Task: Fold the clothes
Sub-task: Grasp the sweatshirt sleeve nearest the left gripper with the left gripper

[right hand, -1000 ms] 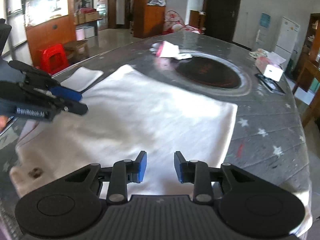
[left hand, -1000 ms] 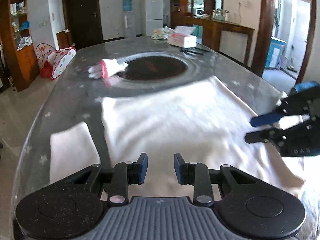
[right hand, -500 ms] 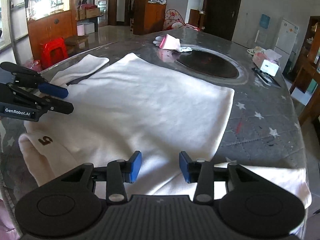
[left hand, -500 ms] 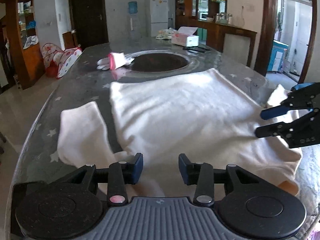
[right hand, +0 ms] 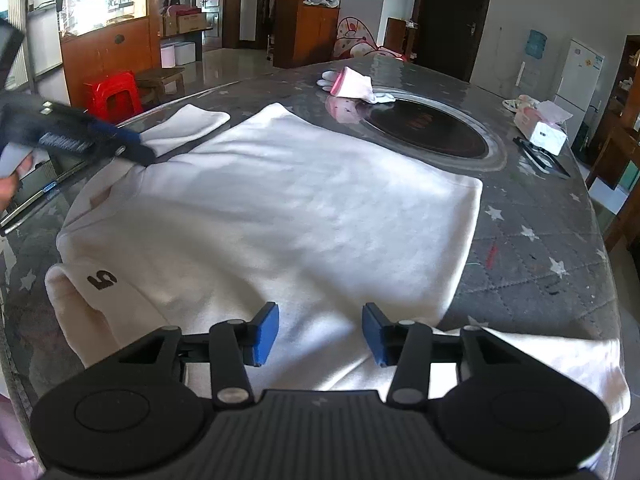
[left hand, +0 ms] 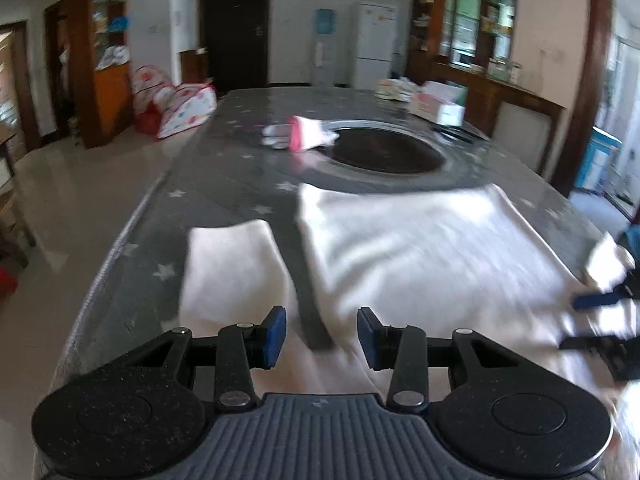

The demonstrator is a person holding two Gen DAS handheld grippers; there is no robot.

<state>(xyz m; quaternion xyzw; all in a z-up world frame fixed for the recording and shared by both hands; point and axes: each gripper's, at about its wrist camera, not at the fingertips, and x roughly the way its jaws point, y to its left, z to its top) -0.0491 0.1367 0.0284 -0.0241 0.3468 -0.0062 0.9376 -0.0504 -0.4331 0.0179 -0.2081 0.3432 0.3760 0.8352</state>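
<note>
Right wrist: shirt hem [right hand: 468,240] mid-table [right hand: 540,240].

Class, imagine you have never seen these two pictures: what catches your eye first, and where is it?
A big white sweatshirt lies spread flat across the near end of the star-patterned table, a black "5" printed near its collar. Beyond it sits a dark round inset with pink-and-white gloves at its edge.

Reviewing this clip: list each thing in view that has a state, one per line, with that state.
white sweatshirt: spread flat on the table, unfolded, both sleeves out
left sleeve: flat, apart from the body
left gripper: open, holding nothing
right gripper: open, holding nothing
glove: lying crumpled beside the round dark inset
tissue box: tissue sticking out
</note>
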